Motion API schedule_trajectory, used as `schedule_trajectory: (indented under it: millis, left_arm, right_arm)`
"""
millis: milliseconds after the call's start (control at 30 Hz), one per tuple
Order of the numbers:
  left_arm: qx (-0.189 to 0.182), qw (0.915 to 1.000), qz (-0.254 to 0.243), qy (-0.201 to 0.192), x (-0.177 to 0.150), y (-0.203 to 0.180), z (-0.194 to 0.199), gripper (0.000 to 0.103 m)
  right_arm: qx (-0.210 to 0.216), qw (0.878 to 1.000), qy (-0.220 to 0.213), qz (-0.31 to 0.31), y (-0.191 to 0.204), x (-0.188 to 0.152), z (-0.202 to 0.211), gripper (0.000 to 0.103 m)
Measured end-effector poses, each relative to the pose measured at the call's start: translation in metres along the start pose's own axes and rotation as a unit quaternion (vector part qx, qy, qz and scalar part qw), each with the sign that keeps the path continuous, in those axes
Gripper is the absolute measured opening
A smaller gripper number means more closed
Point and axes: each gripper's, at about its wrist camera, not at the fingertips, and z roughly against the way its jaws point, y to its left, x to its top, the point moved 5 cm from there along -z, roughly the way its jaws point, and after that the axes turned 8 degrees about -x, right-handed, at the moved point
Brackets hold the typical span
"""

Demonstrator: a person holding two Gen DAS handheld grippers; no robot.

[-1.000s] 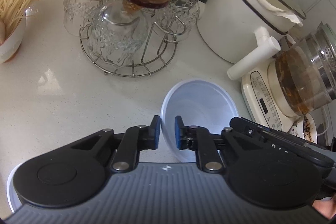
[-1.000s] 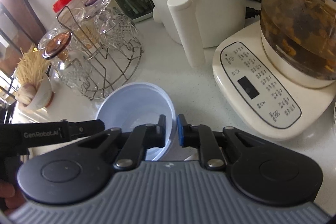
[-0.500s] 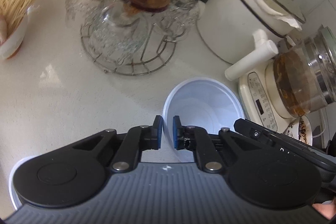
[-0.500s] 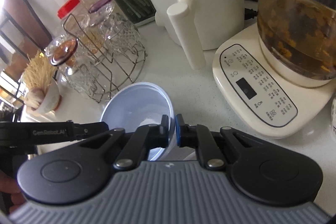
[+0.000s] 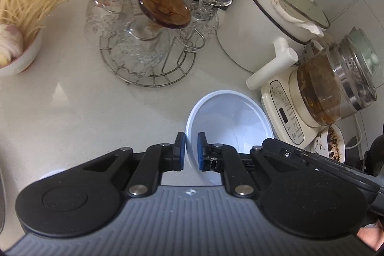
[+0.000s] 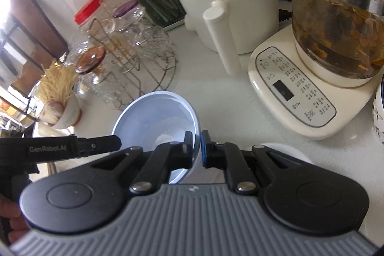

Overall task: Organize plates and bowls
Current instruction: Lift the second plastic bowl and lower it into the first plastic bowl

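We are pinching bowl (image 5: 228, 121) rim with both grippers: left gripper (image 5: 191, 151) clamping near-left edge, right gripper (image 6: 196, 149) clamping opposite edge, for balanced two-point hold. Bowl tilting between them, above surface (image 5: 72, 116); rack (image 5: 148, 56) ahead, kettle (image 6: 336, 23) to the right.

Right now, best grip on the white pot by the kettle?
Take the white pot by its stick handle: it juts toward the camera, clear of the body, narrow enough for jaws. Come from the counter side; the kettle base crowds the right.
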Motion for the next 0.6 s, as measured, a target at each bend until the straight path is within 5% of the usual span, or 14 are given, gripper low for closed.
schedule_trajectory:
  millis: [600]
  left_arm:
    - [-0.012,0.9991,0.002,-0.041,-0.017,0.018,0.081,0.012]
  right_arm:
    - [0.037,0.999,-0.019,0.005,0.046,-0.012,0.055,0.010]
